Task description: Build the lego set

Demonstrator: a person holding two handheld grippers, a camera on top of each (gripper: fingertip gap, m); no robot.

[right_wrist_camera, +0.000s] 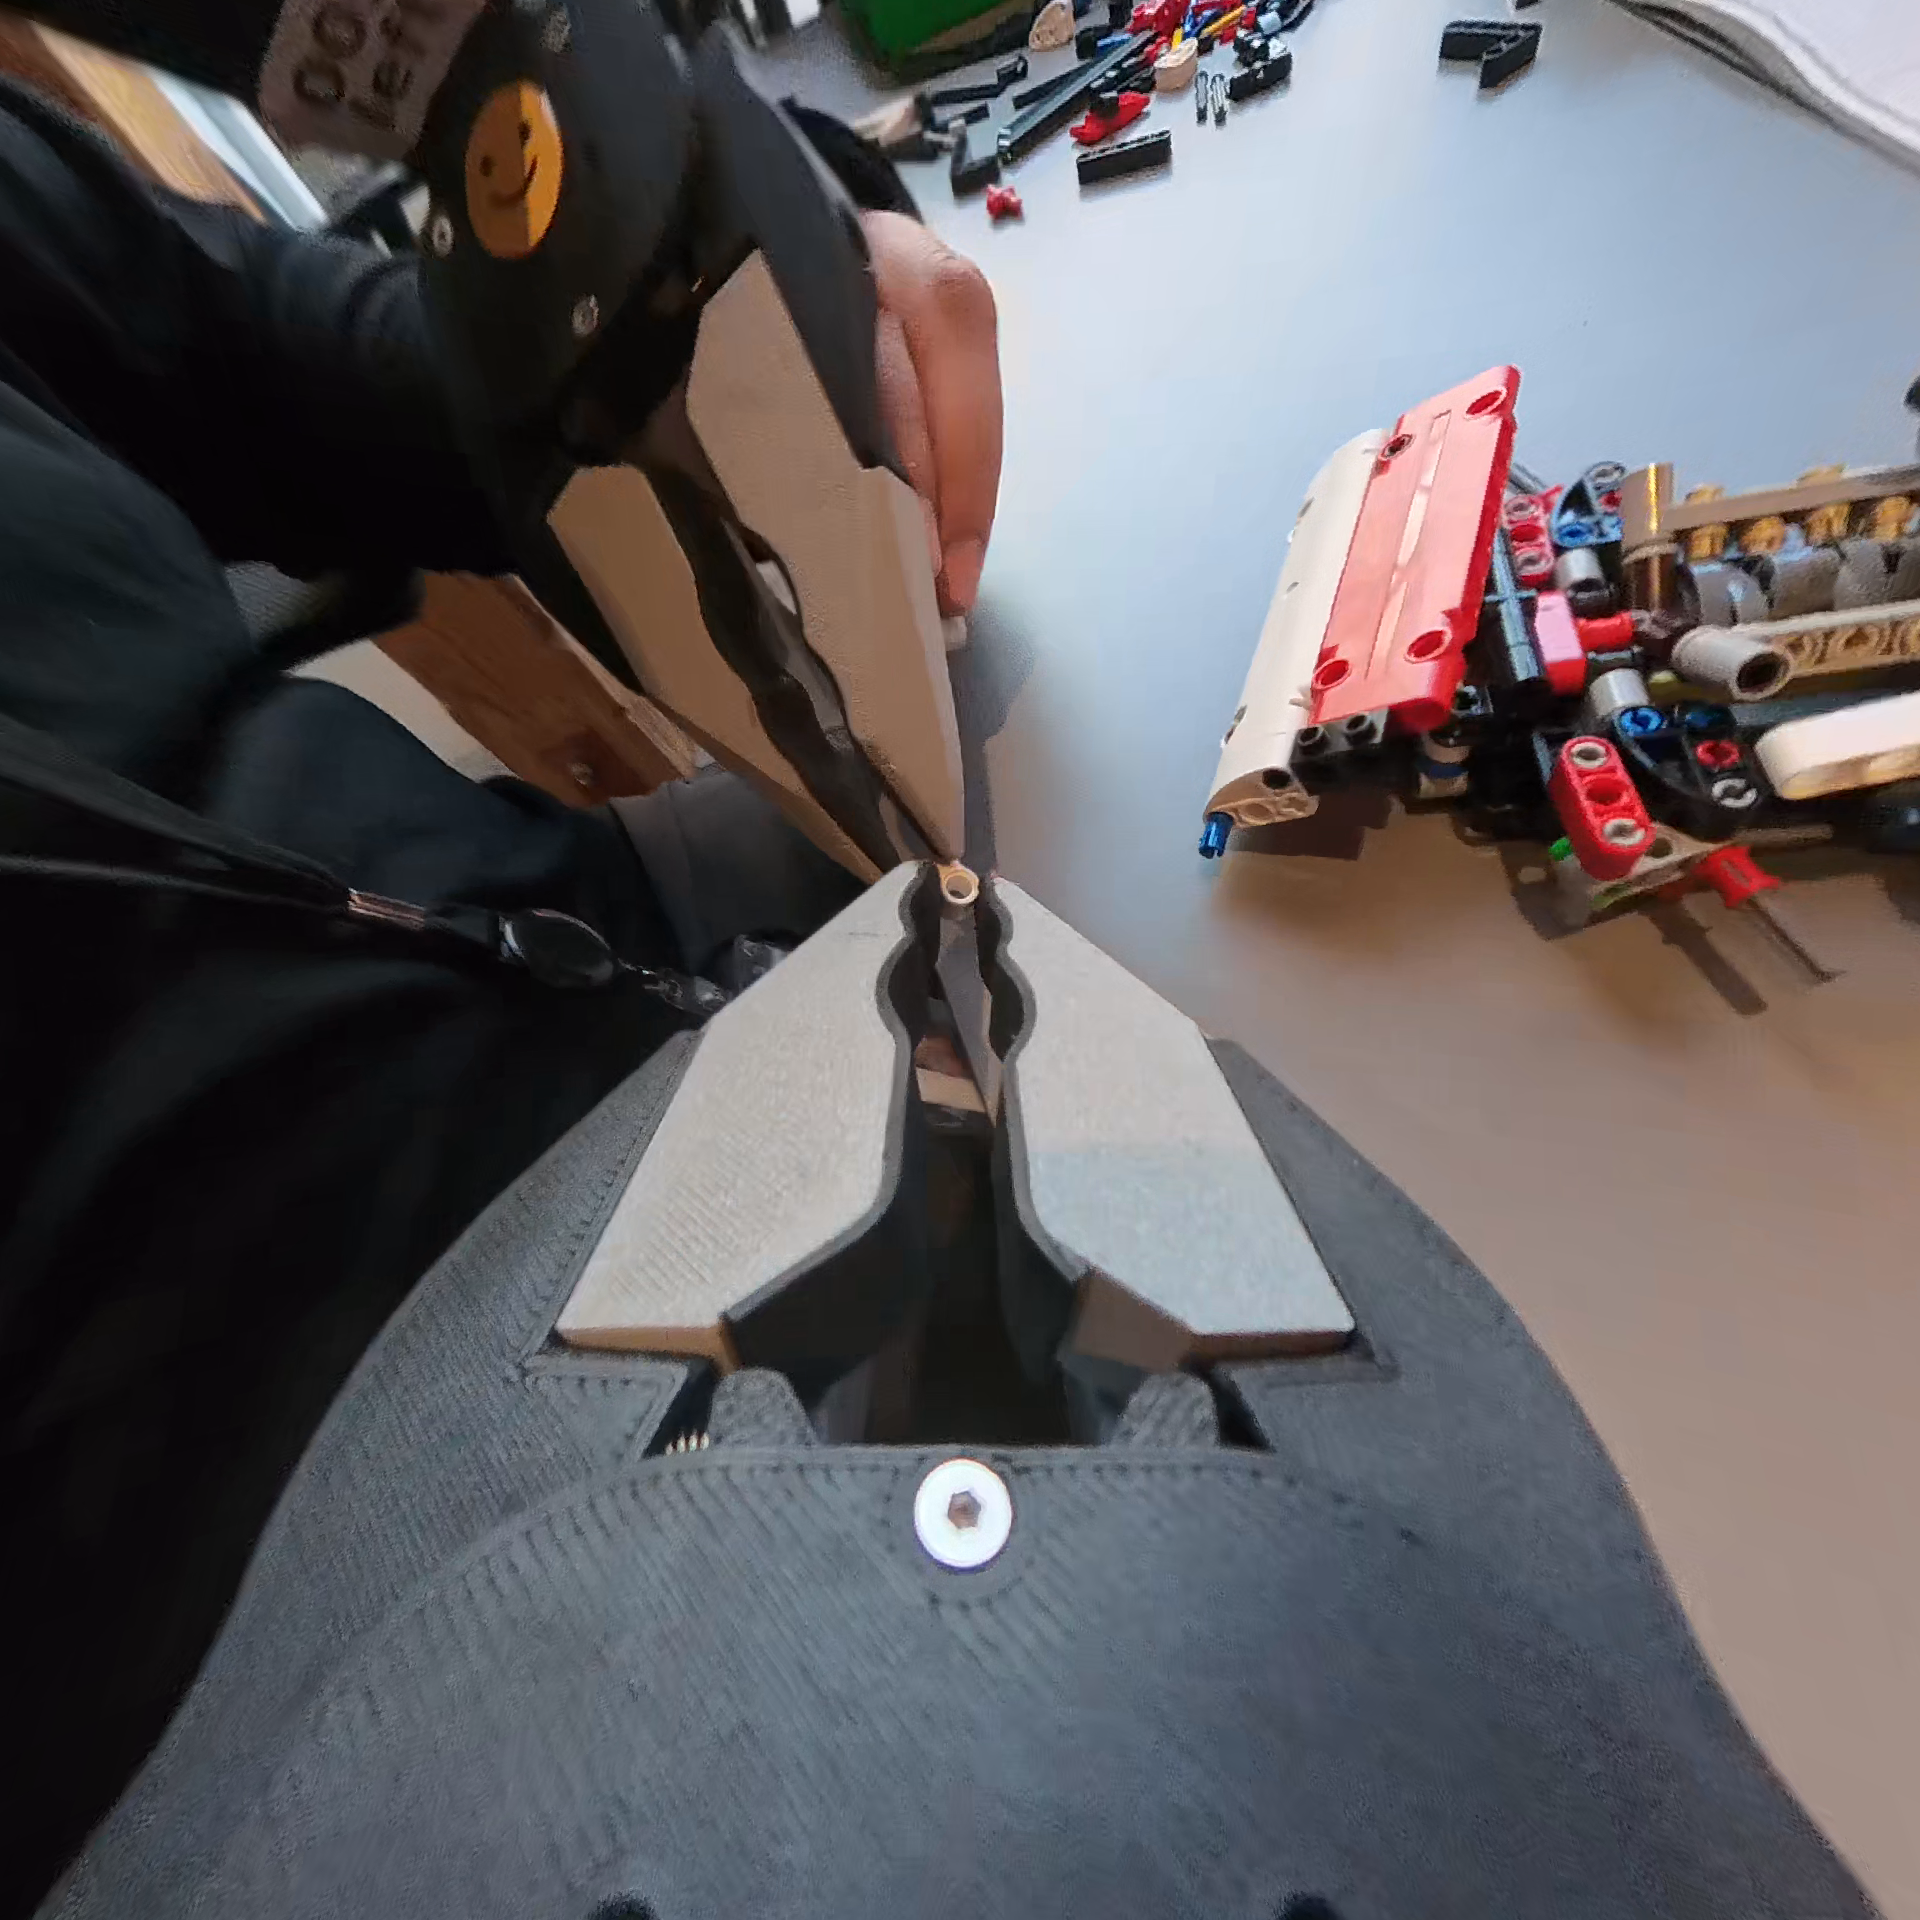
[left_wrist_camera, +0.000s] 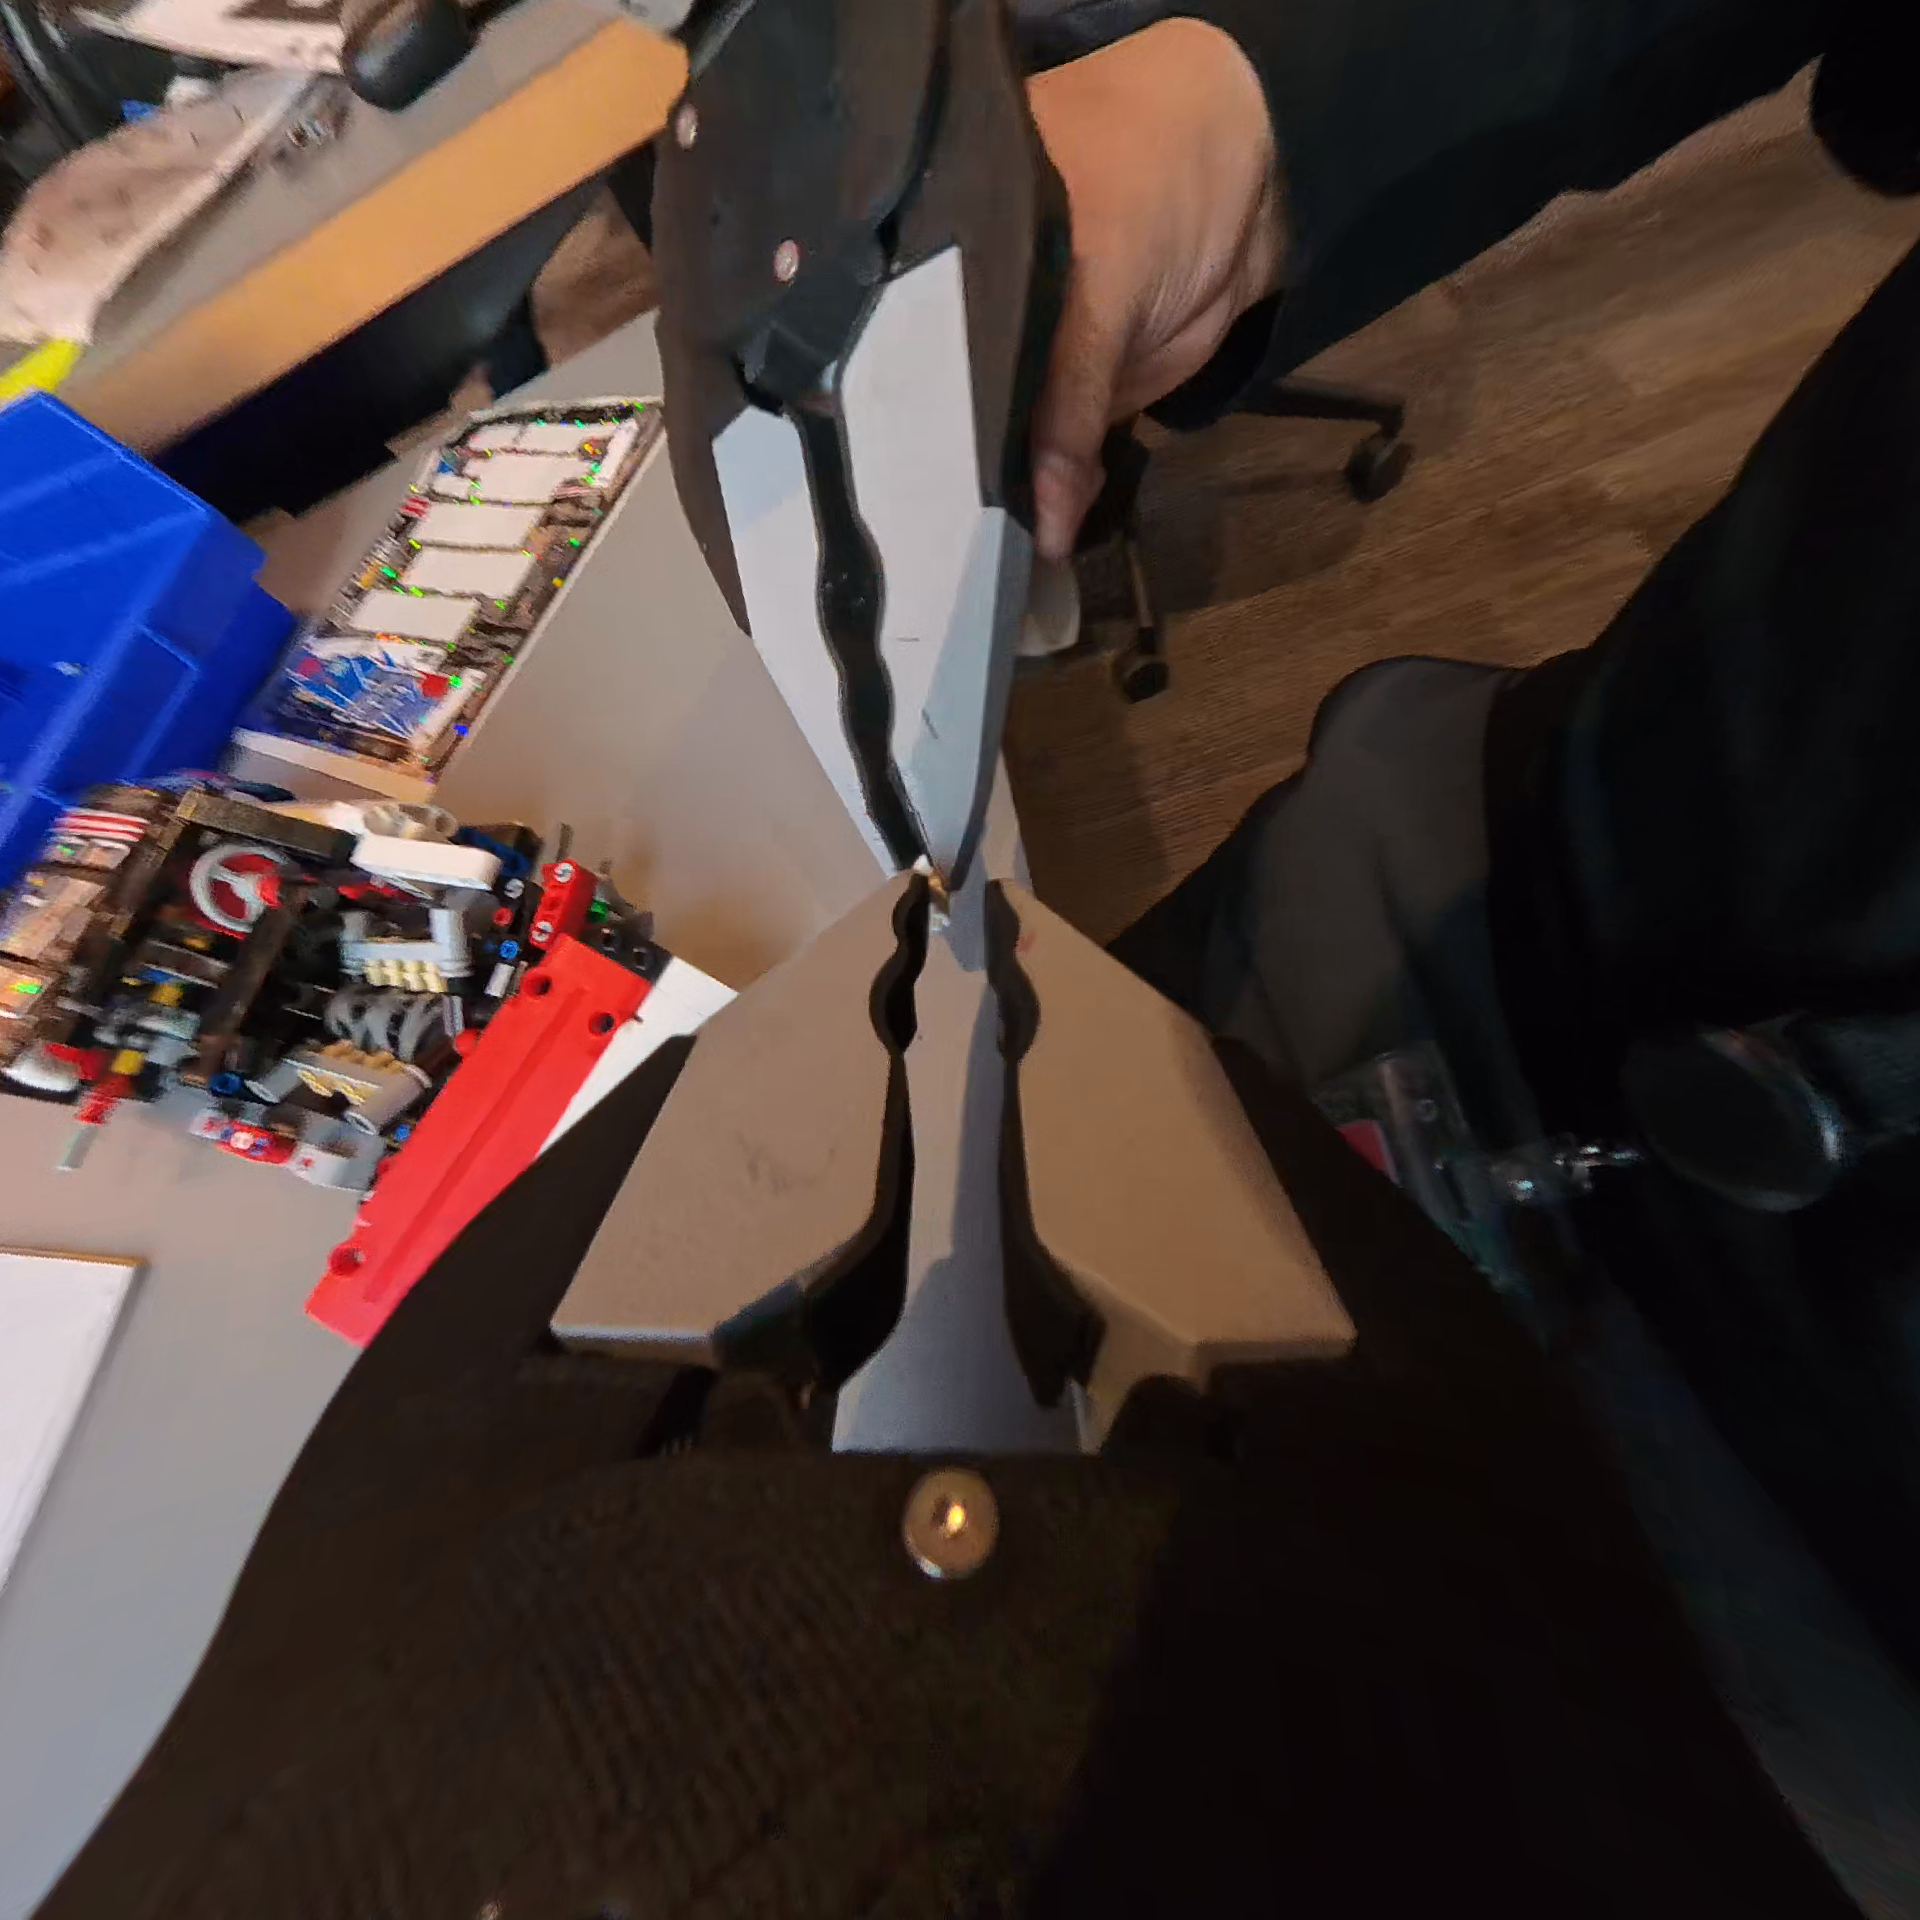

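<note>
Off the table edge, right gripper (right_wrist_camera: pixel 956 888) pinches a tan pin (right_wrist_camera: pixel 958 886); left gripper (left_wrist_camera: pixel 948 894), narrow, must clamp it, then carry it to the model (right_wrist_camera: pixel 1558 644)

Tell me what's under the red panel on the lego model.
A white curved panel and black beams at its near end show beneath the red panel; its middle hides the rest.

Both claws look the same: black 3D-printed shells with visible layer lines, grey wedge-shaped fingers (right_wrist_camera: pixel 1122 1132) lined with wavy black pads, one silver screw (right_wrist_camera: pixel 962 1512) in the middle. The left claw (right_wrist_camera: pixel 920 847) carries a yellow smiley sticker (right_wrist_camera: pixel 512 169). Black sleeves (right_wrist_camera: pixel 208 343).
</note>
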